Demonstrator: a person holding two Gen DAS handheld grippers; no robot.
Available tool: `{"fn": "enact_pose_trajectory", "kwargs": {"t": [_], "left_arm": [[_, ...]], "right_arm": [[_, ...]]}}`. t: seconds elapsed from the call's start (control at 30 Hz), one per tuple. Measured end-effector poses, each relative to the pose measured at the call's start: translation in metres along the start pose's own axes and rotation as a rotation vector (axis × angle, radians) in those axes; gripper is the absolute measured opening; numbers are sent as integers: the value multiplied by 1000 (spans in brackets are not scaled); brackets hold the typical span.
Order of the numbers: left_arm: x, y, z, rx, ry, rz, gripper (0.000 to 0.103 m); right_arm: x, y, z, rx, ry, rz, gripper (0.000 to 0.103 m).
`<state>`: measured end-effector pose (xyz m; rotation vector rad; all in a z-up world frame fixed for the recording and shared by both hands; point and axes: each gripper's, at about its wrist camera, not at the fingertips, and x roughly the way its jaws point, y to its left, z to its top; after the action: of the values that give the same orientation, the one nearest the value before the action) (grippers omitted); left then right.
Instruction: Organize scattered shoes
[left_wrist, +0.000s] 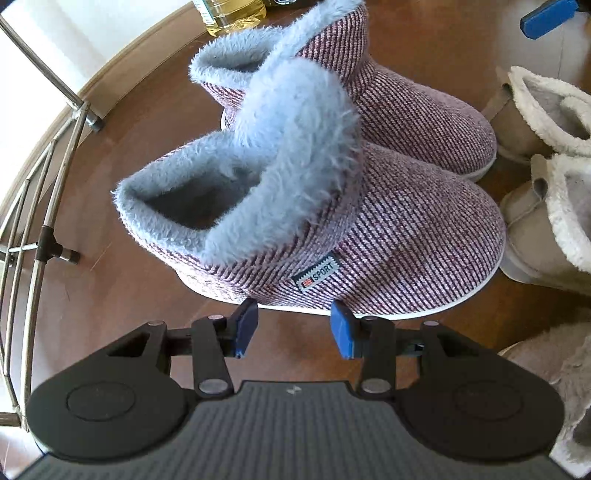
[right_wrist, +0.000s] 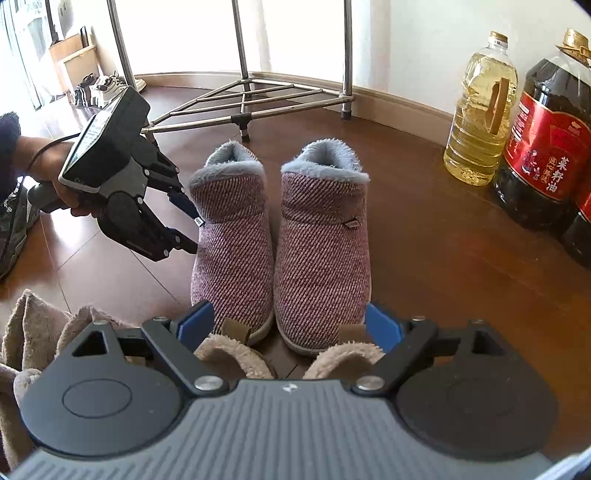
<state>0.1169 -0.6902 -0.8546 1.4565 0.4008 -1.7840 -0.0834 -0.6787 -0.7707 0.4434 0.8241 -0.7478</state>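
Dark wooden floor (right_wrist: 424, 240) runs to a pale baseboard, where a steel rack (right_wrist: 243, 96) stands beside a yellow oil bottle (right_wrist: 480, 110) and a dark red-labelled bottle (right_wrist: 543, 155). On it, 2 striped purple slipper boots with blue fleece lining, the left boot (right_wrist: 231, 236) and the right boot (right_wrist: 321, 251), stand upright, side by side and touching, toes toward the right wrist camera. Toe to toe with them sit 2 beige fleece-lined boots (left_wrist: 546, 177). The left gripper (left_wrist: 293, 325) hovers just beside the sole of the nearer purple boot, jaws partly open with nothing between them. The right gripper (right_wrist: 290, 325) hangs over the beige boots, jaws wide apart on either side of their fleece collars; whether the pads press them I cannot tell. The purple pair looks already aligned, so the step in hand appears to be squaring up the beige pair. To do that well, close gently on both collars together, keep the wrist level, slide rather than lift, and keep the left gripper clear so the purple pair is not nudged.
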Motion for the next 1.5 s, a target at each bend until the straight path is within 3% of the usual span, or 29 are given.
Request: {"fn": "enact_pose_trajectory", "kwargs": {"t": [0.23, 0.4, 0.67, 0.73, 0.8, 0.9, 1.03, 1.33, 1.5], "left_arm": [[-14, -4, -16, -178, 16, 27, 50], [-67, -36, -34, -267, 60, 140, 52], [-141, -61, -50, -443, 121, 204, 54], [-150, -64, -53, -453, 145, 227, 62], [-165, -74, -59, -447, 166, 256, 62], [-180, -85, -68, -476, 155, 258, 62], [-182, -89, -85, -556, 122, 251, 62], [-237, -100, -158, -659, 69, 289, 62], [-278, -111, -226, -740, 65, 281, 63]], "right_arm": [[11, 6, 9, 12, 23, -1, 87], [16, 7, 14, -2, 45, 30, 87], [15, 8, 23, -69, 12, 81, 88], [11, 8, 25, -45, 8, 83, 88], [4, 9, 27, -27, 3, 86, 88], [-14, 13, 25, -41, -36, 69, 89], [-21, 20, 17, -27, -25, 18, 89], [-48, 93, 7, -80, -16, -27, 89], [-68, 147, 0, -91, -29, -23, 89]]}}
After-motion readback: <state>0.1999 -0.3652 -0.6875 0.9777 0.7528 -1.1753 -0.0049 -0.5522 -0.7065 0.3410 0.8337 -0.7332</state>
